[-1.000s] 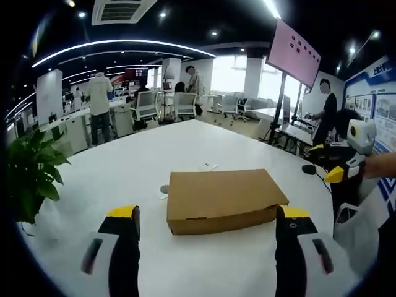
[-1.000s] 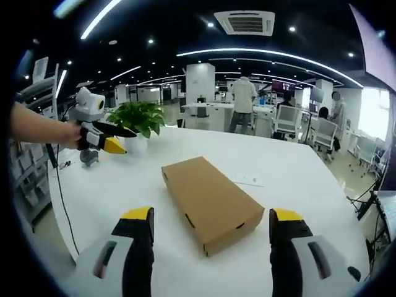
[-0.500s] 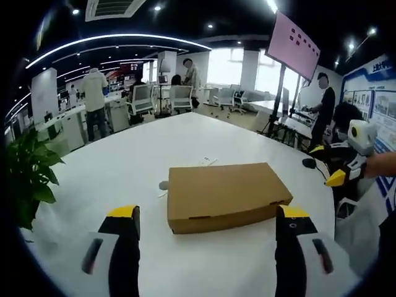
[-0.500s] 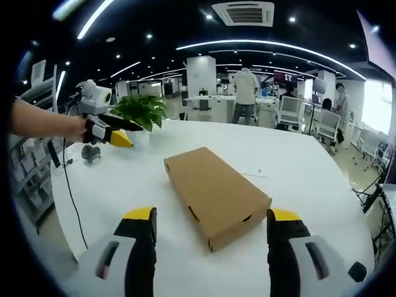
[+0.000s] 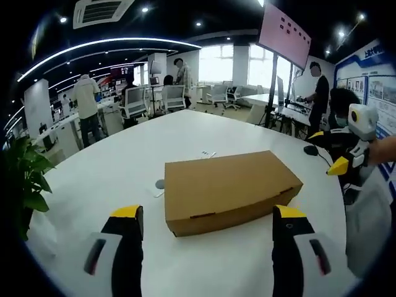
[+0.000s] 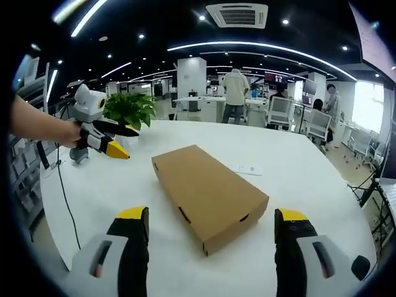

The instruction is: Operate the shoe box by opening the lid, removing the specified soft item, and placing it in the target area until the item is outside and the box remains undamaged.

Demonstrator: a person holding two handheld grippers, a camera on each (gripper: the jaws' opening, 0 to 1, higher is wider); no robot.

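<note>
I hold both grippers, left (image 5: 203,218) and right (image 6: 210,221), short of the closed box (image 5: 228,190), jaws wide, empty. Risk: prying the lid hard tears cardboard.

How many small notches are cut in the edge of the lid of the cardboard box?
3 visible: two on the long side and one on the short end of the cardboard box. The far sides are hidden, so there may be more.

No lettering, label or number can be read anywhere here.
</note>
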